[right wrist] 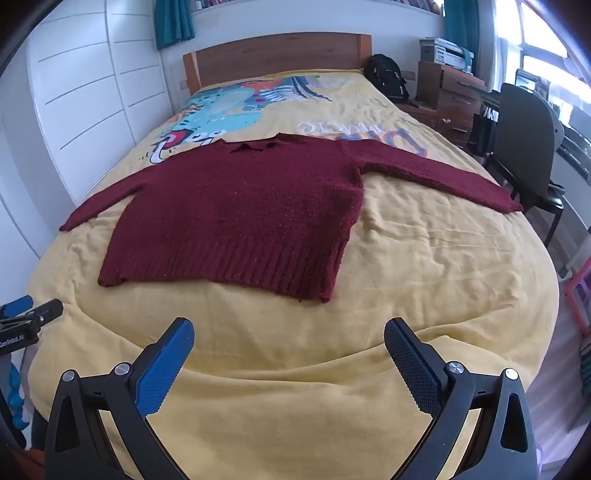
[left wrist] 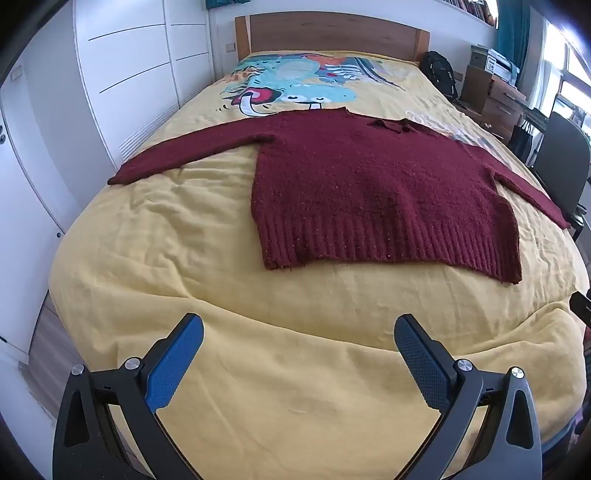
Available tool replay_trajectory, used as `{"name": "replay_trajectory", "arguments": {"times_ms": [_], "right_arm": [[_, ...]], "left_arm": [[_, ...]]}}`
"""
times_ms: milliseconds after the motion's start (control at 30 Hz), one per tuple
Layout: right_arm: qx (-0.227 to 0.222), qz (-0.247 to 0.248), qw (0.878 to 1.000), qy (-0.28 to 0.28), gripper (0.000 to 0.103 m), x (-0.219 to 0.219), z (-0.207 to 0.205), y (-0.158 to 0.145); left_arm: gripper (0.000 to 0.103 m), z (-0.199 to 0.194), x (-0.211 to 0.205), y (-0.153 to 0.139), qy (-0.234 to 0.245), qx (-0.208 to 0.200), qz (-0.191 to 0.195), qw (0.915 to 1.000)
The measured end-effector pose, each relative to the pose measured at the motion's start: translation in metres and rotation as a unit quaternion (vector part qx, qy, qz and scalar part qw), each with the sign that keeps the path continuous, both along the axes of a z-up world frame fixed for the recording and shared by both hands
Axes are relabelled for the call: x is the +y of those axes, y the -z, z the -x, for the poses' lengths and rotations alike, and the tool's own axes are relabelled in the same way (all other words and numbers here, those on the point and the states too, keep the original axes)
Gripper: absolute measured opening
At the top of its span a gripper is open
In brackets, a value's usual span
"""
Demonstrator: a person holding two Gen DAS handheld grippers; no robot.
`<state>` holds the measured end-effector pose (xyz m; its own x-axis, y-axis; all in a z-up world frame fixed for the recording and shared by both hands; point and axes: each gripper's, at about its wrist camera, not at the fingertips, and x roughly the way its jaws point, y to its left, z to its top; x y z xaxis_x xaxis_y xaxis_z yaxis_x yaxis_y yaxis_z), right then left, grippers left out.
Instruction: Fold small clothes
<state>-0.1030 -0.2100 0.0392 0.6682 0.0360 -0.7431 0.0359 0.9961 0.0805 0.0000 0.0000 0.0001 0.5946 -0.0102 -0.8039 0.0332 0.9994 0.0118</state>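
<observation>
A dark red knit sweater (left wrist: 369, 177) lies flat on the yellow bed cover (left wrist: 184, 258), both sleeves spread out to the sides, ribbed hem toward me. It also shows in the right wrist view (right wrist: 240, 214). My left gripper (left wrist: 299, 332) is open and empty, hovering over the bare cover in front of the hem's left corner. My right gripper (right wrist: 290, 336) is open and empty, in front of the hem's right corner. The left gripper's tip shows at the left edge of the right wrist view (right wrist: 33, 317).
White wardrobe doors (left wrist: 129, 74) run along the bed's left side. A wooden headboard (left wrist: 332, 35) is at the far end. A dark chair (right wrist: 524, 147), a desk with drawers (right wrist: 454, 96) and a black backpack (right wrist: 388, 79) stand to the right.
</observation>
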Motion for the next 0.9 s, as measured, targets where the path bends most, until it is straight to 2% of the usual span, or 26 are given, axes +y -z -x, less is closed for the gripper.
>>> {"name": "replay_trajectory", "arguments": {"times_ms": [900], "right_arm": [[-0.009, 0.006, 1.000, 0.004, 0.103, 0.0005, 0.0059, -0.0043]], "left_arm": [[0.102, 0.0060, -0.0010, -0.0057, -0.001, -0.007, 0.009, 0.9999]]}}
